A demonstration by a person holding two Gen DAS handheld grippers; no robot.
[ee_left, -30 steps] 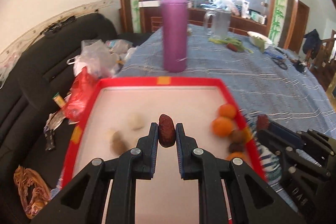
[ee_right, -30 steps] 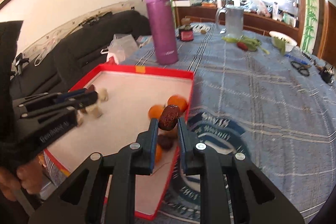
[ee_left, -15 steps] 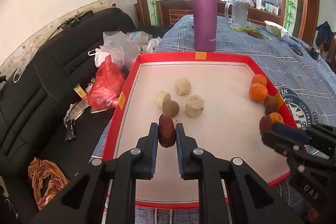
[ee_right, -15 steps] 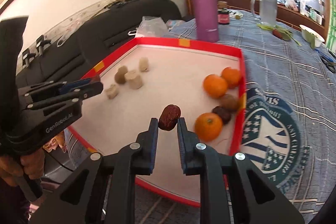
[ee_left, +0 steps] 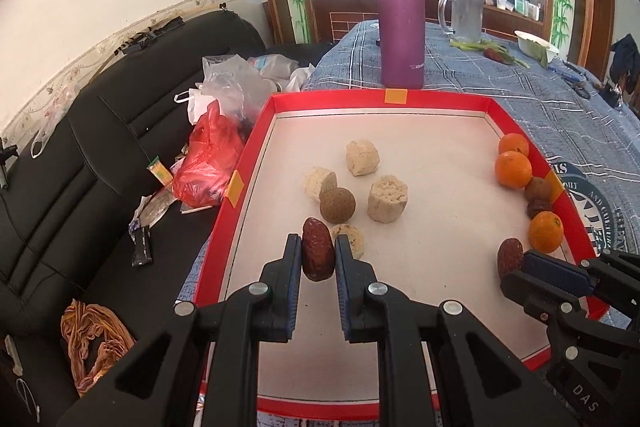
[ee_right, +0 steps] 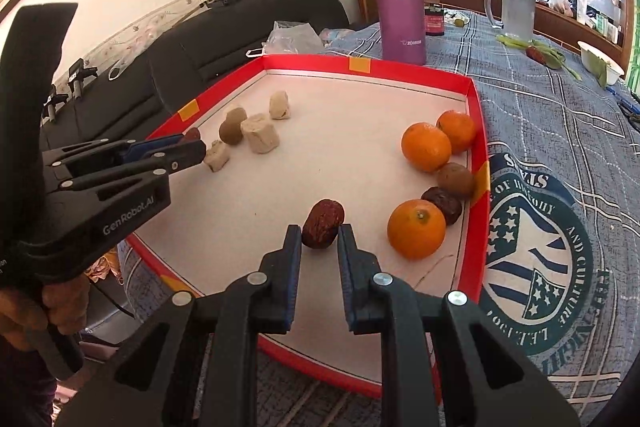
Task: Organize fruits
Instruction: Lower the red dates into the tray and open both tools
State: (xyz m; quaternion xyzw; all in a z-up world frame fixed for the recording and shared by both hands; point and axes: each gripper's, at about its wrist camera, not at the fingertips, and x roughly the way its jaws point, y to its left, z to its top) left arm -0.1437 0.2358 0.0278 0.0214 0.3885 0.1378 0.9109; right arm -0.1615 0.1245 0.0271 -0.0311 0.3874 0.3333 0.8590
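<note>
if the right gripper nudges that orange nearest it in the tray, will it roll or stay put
The nearest orange looks round and smooth, so it would probably roll across the flat floor of the tray. The dark date touching its far side may check it. It looks firm, likely not fragile.

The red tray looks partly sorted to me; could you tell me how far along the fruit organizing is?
Partly done. Already grouped: three oranges, a brown fruit and a dark date along the right wall of the red tray, pale chunks clustered at left. In hand: the left gripper and the right gripper each clamp a date. Left: setting both down, apparently with a group.
</note>
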